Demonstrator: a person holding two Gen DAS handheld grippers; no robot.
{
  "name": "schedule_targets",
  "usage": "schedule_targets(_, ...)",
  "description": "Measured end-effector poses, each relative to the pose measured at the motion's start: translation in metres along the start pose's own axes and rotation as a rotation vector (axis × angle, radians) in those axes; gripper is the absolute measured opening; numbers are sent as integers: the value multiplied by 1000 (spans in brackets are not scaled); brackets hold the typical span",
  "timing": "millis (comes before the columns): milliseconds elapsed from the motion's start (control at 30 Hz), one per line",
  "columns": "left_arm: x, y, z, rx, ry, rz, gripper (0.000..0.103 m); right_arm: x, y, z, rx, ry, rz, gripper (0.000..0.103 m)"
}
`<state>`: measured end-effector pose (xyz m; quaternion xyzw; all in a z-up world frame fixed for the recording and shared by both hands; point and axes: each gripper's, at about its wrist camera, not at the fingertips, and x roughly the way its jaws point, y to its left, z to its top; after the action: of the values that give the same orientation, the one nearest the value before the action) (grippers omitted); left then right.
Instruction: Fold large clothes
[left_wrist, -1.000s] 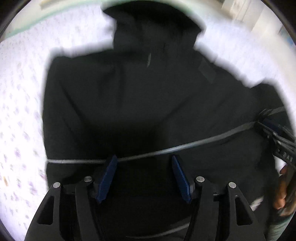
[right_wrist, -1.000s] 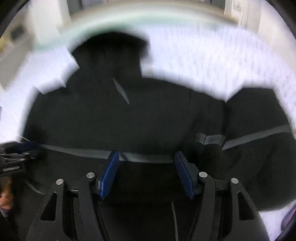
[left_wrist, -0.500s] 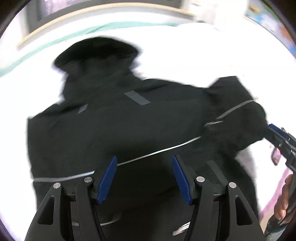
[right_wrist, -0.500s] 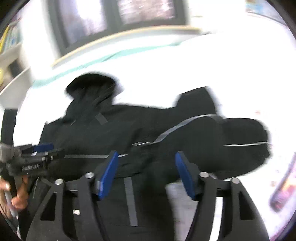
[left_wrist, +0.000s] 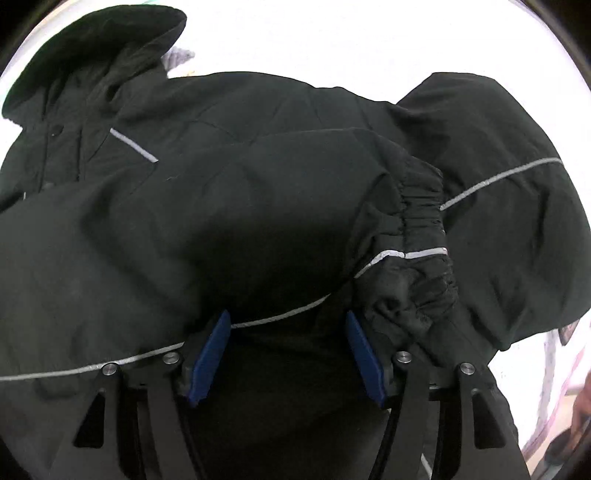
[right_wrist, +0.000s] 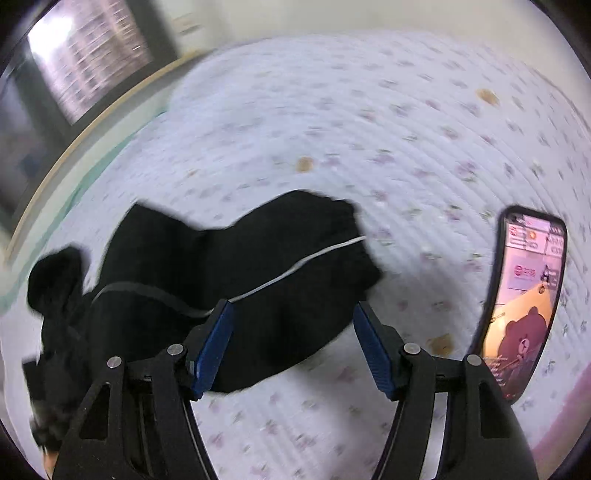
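Both grippers have swung rightward over the black jacket (left_wrist: 258, 192); left gripper (left_wrist: 288, 354) and right gripper (right_wrist: 293, 347) gape, jaws having just widened, gripping nothing.

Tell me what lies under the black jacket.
The black jacket lies on a white quilted bed cover with small flowers, which shows all around it. A phone lies beside it, apart. Whatever is directly beneath the jacket is covered and cannot be seen.
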<state>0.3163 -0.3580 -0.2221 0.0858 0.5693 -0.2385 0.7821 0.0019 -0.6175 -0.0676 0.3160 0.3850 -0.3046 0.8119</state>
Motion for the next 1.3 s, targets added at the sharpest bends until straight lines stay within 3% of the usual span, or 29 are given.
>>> schedule_targets(167, -4, -8, 0, 21, -16, 9, 67, 57, -34, 5, 172, 110, -32, 79)
schedule_targets(267, -5, -11, -1, 48, -42, 17, 68, 86, -41, 1, 244, 181, 87, 82)
schedule_targets(333, -7, -11, 0, 44, -58, 5, 68, 83, -22, 9, 153, 132, 124, 67)
schedule_targets(367, -9, -11, -1, 44, -66, 1, 68, 80, -13, 13, 110, 114, 149, 55)
schedule_targets(400, -12, -12, 0, 50, -80, -4, 68, 72, -2, 19, 58, 85, 166, 33)
schedule_targets(433, -15, -8, -4, 57, -92, -8, 67, 62, 7, 26, 14, 43, 151, 19)
schedule_targets(467, -22, -9, -4, 63, -112, -17, 66, 50, 13, 35, -18, -4, 115, 16)
schedule_targets(600, -60, -23, 7, 75, -239, -97, 66, -11, 4, 64, -30, -236, -80, 15)
schedule_targets(667, -66, -28, 13, 79, -273, -117, 66, -34, -14, 78, -1, -303, -133, 15)
schedule_targets(767, -38, -38, 25, 78, -203, -160, 66, -27, -30, 84, 9, -256, -132, 15)
schedule_targets(833, 2, -40, 29, 52, -93, -155, 70, -9, -32, 83, -2, -228, -142, 14)
schedule_targets(933, 14, -40, 37, 52, -92, -148, 72, 17, -41, 73, 11, -143, -106, 14)
schedule_targets(1100, -22, -31, 41, 45, -130, -175, 70, 18, -33, 61, 4, -98, 37, 14)
schedule_targets(1300, -112, 8, 11, 52, -281, -119, 70, -30, 53, 35, -165, -129, 119, 14)
